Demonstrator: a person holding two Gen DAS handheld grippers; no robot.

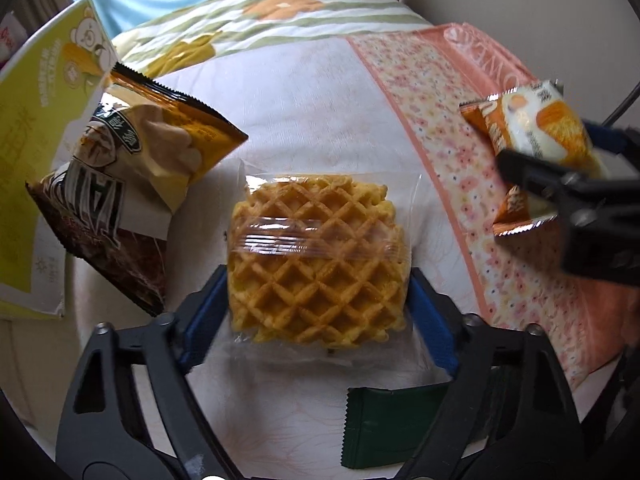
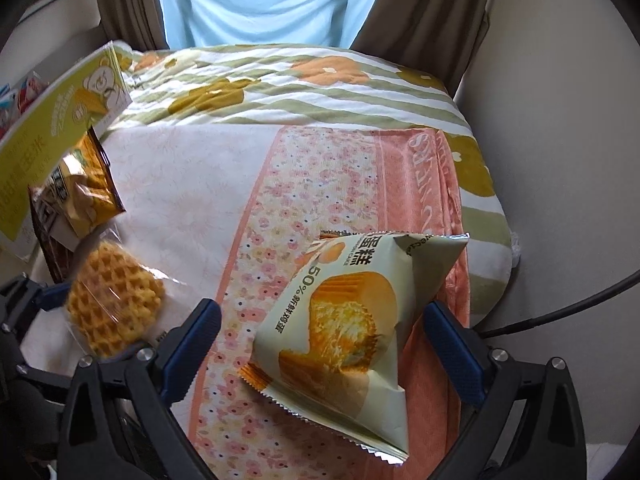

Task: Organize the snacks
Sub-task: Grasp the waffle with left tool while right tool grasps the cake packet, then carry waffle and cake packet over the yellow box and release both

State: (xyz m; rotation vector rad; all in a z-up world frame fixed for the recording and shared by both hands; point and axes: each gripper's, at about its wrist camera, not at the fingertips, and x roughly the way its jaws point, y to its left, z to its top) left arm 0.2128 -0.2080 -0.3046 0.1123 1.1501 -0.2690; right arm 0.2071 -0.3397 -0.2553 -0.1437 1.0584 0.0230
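Snacks lie spread on a towel-covered bed, and the step in hand looks like a double pickup. Far left, a yellow box stands on edge with a chips bag leaning on it. At centre, the left gripper straddles the wrapped waffle; its blue pads sit against the wrapper's sides, though whether they already pinch it I cannot tell. A green packet lies just below. To the right, the right gripper brackets the cake pack on the pink towel, with gaps at both pads, so it is not gripped. Next, both pairs of jaws need to squeeze gently before lifting, probably toward the box.
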